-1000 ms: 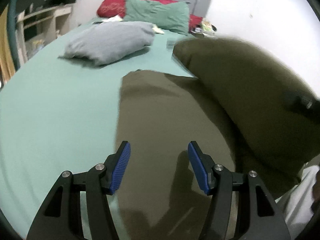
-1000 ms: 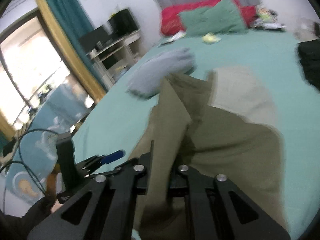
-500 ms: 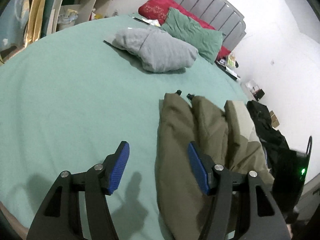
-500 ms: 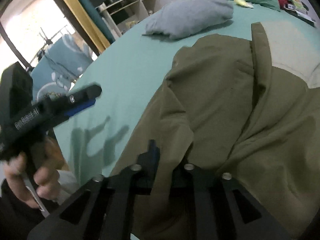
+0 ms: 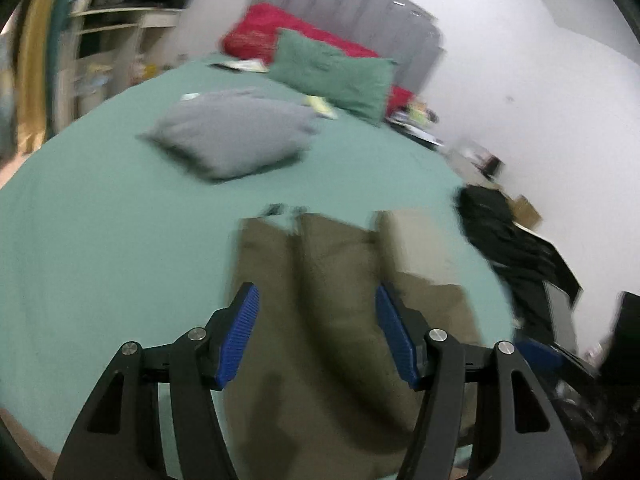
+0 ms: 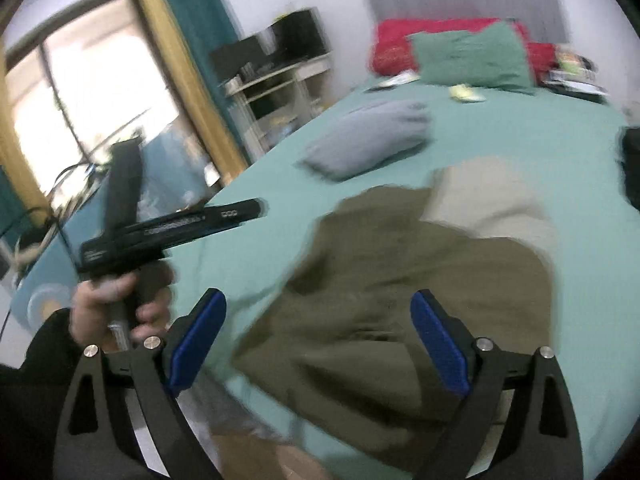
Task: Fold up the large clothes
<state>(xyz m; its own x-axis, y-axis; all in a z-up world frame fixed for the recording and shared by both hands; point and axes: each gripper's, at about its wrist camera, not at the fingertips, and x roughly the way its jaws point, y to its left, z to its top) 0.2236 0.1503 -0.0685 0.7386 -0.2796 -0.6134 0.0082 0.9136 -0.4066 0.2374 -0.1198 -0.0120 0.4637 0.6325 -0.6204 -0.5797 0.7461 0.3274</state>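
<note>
Olive garment on bed, both tools gaping, empty, left tool visible only from right.

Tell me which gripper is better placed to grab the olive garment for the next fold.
Probably the left gripper: its open fingers straddle the olive garment directly below. The right gripper is open too, but sits nearer the garment's bunched edge by the bed's side.

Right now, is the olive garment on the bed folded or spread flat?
Folded, loosely. The olive garment lies bunched in lengthwise folds on the green bedsheet, pale lining turned up; neither the left gripper nor the right gripper holds it.
</note>
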